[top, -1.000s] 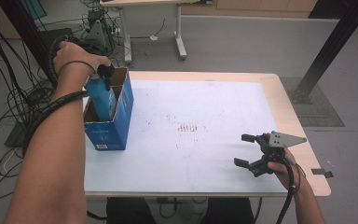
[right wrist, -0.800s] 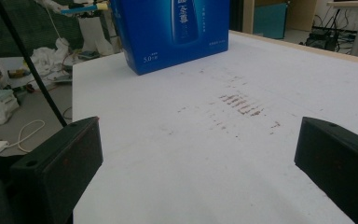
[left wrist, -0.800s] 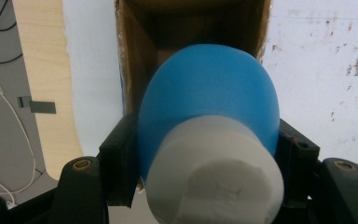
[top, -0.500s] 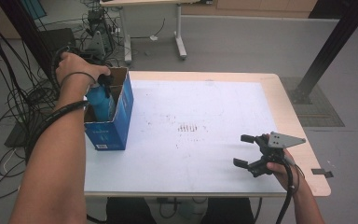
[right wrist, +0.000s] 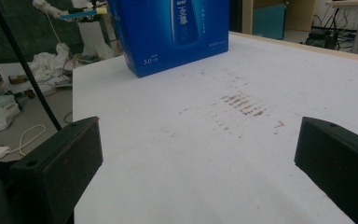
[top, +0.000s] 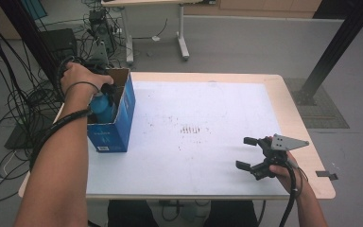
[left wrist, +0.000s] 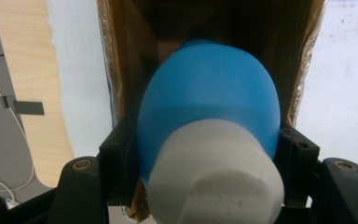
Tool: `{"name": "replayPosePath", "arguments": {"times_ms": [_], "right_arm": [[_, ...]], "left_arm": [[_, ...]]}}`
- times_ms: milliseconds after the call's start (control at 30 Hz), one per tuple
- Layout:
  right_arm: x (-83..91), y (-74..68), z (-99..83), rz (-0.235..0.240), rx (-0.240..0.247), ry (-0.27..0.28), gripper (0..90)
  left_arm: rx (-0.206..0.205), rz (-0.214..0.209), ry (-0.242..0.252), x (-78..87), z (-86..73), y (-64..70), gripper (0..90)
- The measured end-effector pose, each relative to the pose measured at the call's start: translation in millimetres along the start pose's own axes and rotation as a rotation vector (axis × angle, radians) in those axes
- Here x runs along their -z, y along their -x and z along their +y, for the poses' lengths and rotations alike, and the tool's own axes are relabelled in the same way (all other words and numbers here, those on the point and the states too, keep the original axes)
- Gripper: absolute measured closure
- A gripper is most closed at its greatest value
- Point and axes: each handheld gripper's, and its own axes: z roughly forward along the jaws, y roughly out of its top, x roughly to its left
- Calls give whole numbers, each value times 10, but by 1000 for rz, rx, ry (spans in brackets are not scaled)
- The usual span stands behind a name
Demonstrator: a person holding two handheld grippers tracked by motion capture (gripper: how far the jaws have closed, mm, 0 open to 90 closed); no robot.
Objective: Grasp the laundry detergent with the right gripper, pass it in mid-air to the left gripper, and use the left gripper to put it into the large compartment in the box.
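A blue bottle (top: 102,108) with a white cap (left wrist: 214,179) hangs partly inside an open blue carton (top: 115,124) at the table's left side. My left gripper (top: 105,91) is shut on the bottle (left wrist: 209,107), its jaws pressing both flanks just below the cap, above the carton's brown inside (left wrist: 144,56). My right gripper (top: 248,152) rests open near the table's front right, nothing between its jaws. The right gripper view looks across the white table top at the carton (right wrist: 172,30).
The white table top (top: 198,109) has faint reddish marks (top: 191,129) in its middle and a wooden rim (top: 290,118). Cables and a black box lie on the floor at the left. A second table's legs (top: 182,33) stand behind, a black post (top: 331,47) at the right.
My left gripper has lowered the blue bottle deeper into the carton. The right gripper has stayed where it was, open.
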Motion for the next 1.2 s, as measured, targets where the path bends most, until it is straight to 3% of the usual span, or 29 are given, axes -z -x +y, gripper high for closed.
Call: {"name": "replayPosePath", "arguments": {"times_ms": [700, 1200], "right_arm": [[36, -7, -33, -11, -13, -6, 10], [35, -9, -42, -13, -16, -6, 10]], "left_arm": [[-10, -7, -49, -286, 126, 17, 373], [-3, -13, -43, -302, 123, -8, 372]]}}
